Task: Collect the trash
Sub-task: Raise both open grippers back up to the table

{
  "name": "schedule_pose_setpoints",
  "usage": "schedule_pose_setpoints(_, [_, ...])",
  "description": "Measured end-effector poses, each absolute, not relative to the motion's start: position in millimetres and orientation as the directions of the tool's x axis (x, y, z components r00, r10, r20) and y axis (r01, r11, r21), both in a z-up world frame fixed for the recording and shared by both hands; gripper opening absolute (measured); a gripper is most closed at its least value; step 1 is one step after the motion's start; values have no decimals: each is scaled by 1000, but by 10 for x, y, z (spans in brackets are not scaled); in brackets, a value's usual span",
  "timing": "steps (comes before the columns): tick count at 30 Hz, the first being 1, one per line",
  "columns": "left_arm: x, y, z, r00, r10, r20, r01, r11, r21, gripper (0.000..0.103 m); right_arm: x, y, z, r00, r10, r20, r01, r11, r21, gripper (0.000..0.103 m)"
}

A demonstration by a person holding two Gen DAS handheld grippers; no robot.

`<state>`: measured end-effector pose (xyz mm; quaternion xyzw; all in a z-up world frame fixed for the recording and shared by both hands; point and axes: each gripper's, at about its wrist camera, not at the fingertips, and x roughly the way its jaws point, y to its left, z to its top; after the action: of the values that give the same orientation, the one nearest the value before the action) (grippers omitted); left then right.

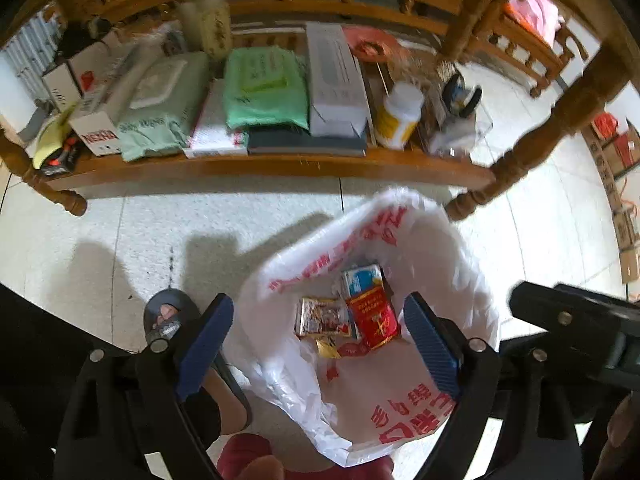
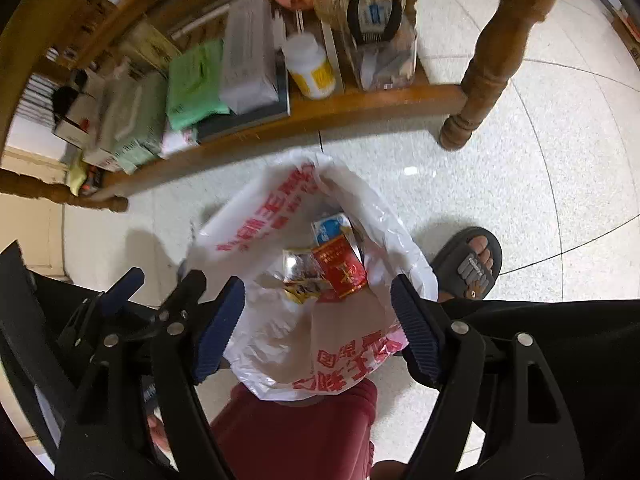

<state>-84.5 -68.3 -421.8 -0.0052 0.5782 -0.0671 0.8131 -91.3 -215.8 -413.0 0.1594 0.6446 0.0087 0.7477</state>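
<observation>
1. White plastic bag stands open on the floor before us, red packet and wrappers inside.
2. Our left gripper and right gripper hover above, jaws wide, apparently empty.
3. Beyond, a cluttered wooden shelf.

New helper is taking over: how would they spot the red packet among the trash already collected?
Find the white plastic bag with red print, open on the floor before the wooden shelf. Inside lies the red packet, between a blue-and-white carton and a shiny foil wrapper; only it is solid red with gold print.
</observation>
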Motion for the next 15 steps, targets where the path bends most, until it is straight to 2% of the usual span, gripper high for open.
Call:
schedule_pose_setpoints(3, [-822,-657,-4078,344,-131,-930,99,990,-102,86,-979,-2206,-3933,209,224,-952,192,945,264,74])
schedule_pose_setpoints(4, [-814,-648,-4030,351,-139,-926,96,989,-112,95,-1001,-2229,-3869,221,231,-947,190,943,275,74])
schedule_pose_setpoints(5, [-804,-630,-3966,353,-164,-921,92,986,-140,95,-1031,-2247,-3785,233,235,-944,185,942,280,74])
schedule_pose_setpoints(7, [-795,-595,-3843,360,-202,-911,91,979,-181,95,-1089,-2288,-3613,260,230,-938,170,945,279,74])
schedule_pose_setpoints(15, [-816,-411,-3277,449,-216,-867,97,976,-193,95,-1203,-2384,-2927,356,219,-908,100,958,270,76])
